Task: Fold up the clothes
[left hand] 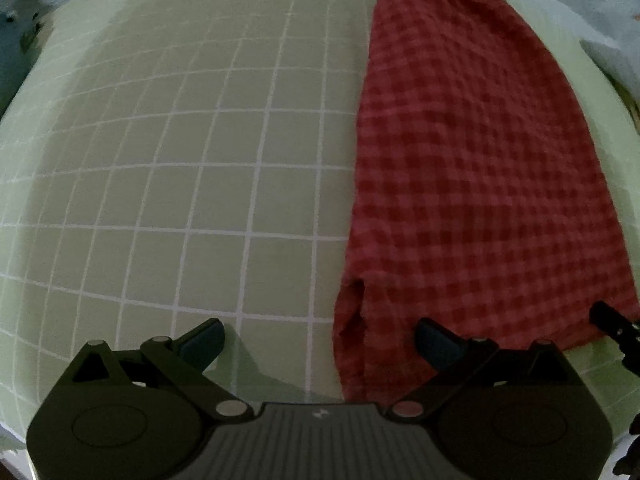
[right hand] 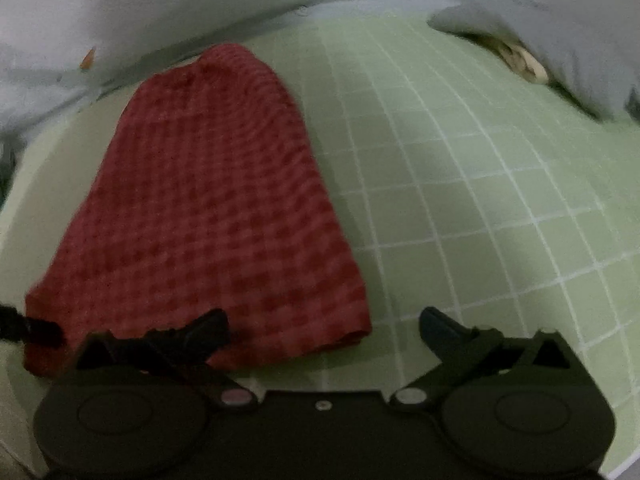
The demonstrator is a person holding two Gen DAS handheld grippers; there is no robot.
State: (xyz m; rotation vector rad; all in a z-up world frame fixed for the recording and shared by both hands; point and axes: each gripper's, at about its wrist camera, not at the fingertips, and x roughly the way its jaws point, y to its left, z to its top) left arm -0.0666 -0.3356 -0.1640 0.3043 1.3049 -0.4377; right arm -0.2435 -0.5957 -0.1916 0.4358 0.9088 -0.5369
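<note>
A red checked cloth (left hand: 472,168) lies folded into a long strip on a green gridded mat (left hand: 180,160). In the left wrist view it fills the right half, its near end with a small loose flap at my fingers. My left gripper (left hand: 320,340) is open and empty, its right finger over the cloth's near edge. In the right wrist view the cloth (right hand: 208,208) lies left of centre. My right gripper (right hand: 324,328) is open and empty, its left finger over the cloth's near right corner. The right gripper's tip (left hand: 612,320) shows at the left view's right edge.
The green mat (right hand: 480,208) has a white grid and extends left and right of the cloth. Pale blue-grey fabric (right hand: 200,4) is bunched along the far side and the right corner (right hand: 560,40).
</note>
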